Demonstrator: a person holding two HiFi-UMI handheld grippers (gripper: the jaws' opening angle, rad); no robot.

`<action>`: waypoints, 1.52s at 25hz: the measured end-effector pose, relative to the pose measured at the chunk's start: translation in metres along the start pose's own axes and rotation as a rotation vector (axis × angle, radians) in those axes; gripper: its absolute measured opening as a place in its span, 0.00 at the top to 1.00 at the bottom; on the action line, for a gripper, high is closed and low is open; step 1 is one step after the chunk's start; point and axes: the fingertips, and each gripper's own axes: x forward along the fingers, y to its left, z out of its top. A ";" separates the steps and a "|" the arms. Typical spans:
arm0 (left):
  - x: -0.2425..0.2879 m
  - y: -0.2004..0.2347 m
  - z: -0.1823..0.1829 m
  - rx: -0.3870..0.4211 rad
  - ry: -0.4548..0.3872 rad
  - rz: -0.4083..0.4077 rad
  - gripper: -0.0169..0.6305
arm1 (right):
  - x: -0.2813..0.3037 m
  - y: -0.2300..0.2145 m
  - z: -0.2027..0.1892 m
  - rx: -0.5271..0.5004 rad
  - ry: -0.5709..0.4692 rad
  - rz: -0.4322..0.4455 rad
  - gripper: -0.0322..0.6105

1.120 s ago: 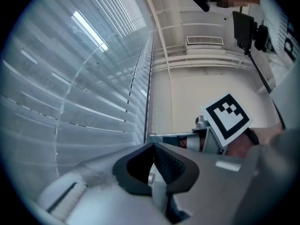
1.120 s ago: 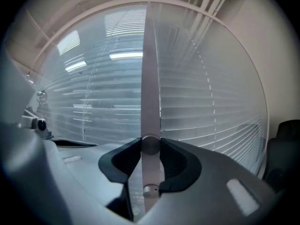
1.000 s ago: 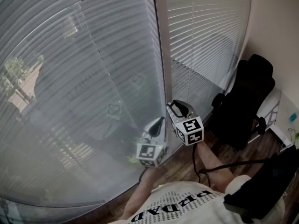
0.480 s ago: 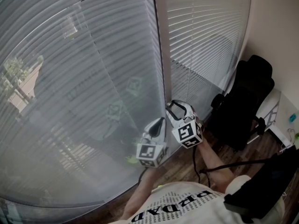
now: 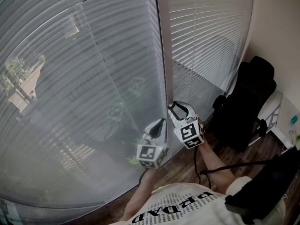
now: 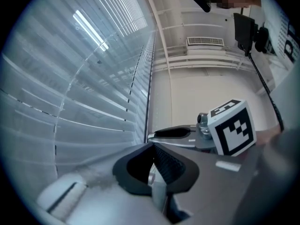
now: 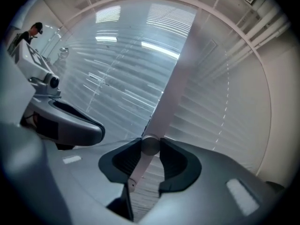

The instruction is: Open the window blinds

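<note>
Grey slatted blinds cover the big window, and a second set hangs right of the white frame post. Both grippers meet at the foot of that post. My right gripper has just been closing and its pads now press on the pale blind wand. My left gripper sits just below and left of it. It is shut on the wand, whose lower part shows as a pale rod between its pads.
A black office chair stands at the right by the beige wall. A black cable runs across the wooden floor behind my arms. White desk items sit at the far right edge.
The right gripper has rolled about its own axis, so its marker cube now sits tilted. It stays at the same spot by the post. The left gripper has not moved.
</note>
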 end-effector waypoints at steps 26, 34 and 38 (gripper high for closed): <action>-0.004 -0.003 -0.001 -0.001 0.004 -0.021 0.98 | 0.001 -0.006 -0.002 0.277 -0.025 0.003 0.74; -0.005 -0.002 0.004 -0.003 -0.005 -0.021 0.98 | -0.007 0.007 0.018 -0.191 -0.018 -0.011 0.68; -0.004 -0.006 0.000 -0.005 -0.003 -0.033 0.98 | -0.004 0.011 0.014 -0.347 0.029 -0.027 0.68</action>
